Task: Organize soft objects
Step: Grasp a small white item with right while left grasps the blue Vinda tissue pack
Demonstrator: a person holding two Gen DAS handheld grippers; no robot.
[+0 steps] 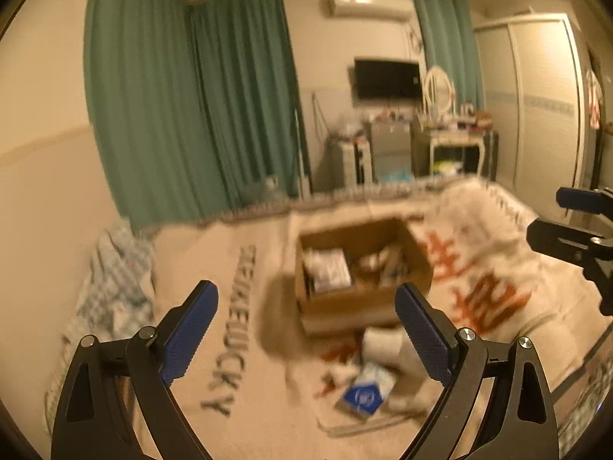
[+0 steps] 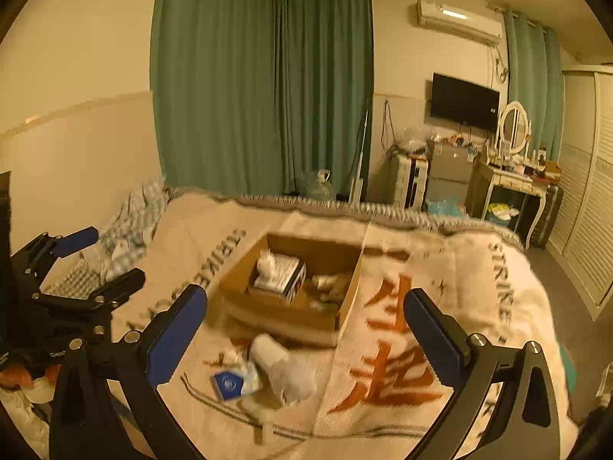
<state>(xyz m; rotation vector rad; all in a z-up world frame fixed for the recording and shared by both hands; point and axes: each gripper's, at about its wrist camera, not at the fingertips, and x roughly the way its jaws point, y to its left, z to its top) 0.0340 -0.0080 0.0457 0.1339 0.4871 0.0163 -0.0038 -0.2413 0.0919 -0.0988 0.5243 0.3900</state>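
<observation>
Both tongs released, empty, above bed.
White soft bundle (image 2: 283,370) lay on blanket before cardboard box (image 2: 291,287), long axis toward box; right tongs (image 2: 306,329) nearer than left tongs (image 1: 306,326).

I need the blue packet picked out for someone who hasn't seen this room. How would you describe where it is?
Start at the bed blanket with red characters and find the open cardboard box on it. On the blanket in front of the box lies a small heap of pale soft items; the blue packet sits at the heap's left edge, beside a white roll. It alone is blue, with a round emblem.
</observation>
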